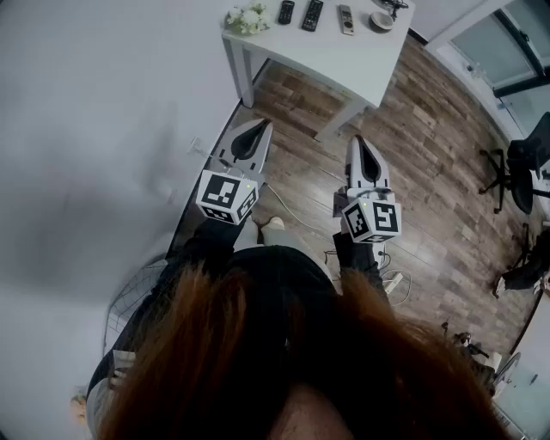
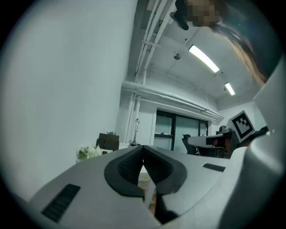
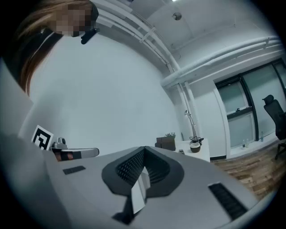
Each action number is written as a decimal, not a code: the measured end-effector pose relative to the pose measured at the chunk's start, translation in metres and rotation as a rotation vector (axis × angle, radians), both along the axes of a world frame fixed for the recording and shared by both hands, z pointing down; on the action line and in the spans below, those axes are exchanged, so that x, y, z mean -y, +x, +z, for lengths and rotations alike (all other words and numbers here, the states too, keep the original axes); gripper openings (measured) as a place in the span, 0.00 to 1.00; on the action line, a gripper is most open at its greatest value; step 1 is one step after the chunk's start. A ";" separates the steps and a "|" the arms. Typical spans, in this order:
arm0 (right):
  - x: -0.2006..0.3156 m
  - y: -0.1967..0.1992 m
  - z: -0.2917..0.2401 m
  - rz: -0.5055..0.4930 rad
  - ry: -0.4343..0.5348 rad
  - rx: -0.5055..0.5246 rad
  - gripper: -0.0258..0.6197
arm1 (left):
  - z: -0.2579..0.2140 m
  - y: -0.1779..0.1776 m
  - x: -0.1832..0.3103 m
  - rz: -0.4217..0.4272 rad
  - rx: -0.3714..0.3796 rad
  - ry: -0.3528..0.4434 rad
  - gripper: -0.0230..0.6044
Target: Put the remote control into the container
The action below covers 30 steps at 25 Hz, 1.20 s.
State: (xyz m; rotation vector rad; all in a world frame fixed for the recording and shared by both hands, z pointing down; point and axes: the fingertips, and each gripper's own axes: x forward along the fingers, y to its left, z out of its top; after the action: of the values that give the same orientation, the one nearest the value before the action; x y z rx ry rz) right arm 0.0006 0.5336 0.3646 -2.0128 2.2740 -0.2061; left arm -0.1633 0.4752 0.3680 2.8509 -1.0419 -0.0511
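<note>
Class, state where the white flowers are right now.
In the head view, the white flowers sit at the left end of the white table, just left of the nearest remote control.

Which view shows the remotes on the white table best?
Head view: three remotes lie side by side on the white table, seen from above. Left gripper view shows only the table's edge; right gripper view shows it far off, remotes too small to tell.

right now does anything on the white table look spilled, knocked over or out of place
Nothing stands out: three remotes lie side by side on the white table, with flowers toward one end and a small bowl toward the other. Nothing looks tipped or spilled.
</note>
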 end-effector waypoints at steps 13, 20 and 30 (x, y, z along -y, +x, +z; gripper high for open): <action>0.010 0.030 -0.006 -0.003 0.026 0.032 0.07 | -0.002 0.028 0.009 -0.032 0.006 0.013 0.05; 0.036 0.054 -0.001 0.008 0.025 0.058 0.07 | -0.003 0.033 0.045 -0.065 0.016 0.022 0.05; 0.134 0.088 0.000 0.017 0.000 0.016 0.07 | 0.005 0.060 0.162 -0.057 -0.025 0.020 0.05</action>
State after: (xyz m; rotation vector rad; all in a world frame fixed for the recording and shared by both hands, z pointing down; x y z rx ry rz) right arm 0.0881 0.3998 0.3642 -2.0228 2.2465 -0.2202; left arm -0.1032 0.3129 0.3729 2.8308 -1.1238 -0.1021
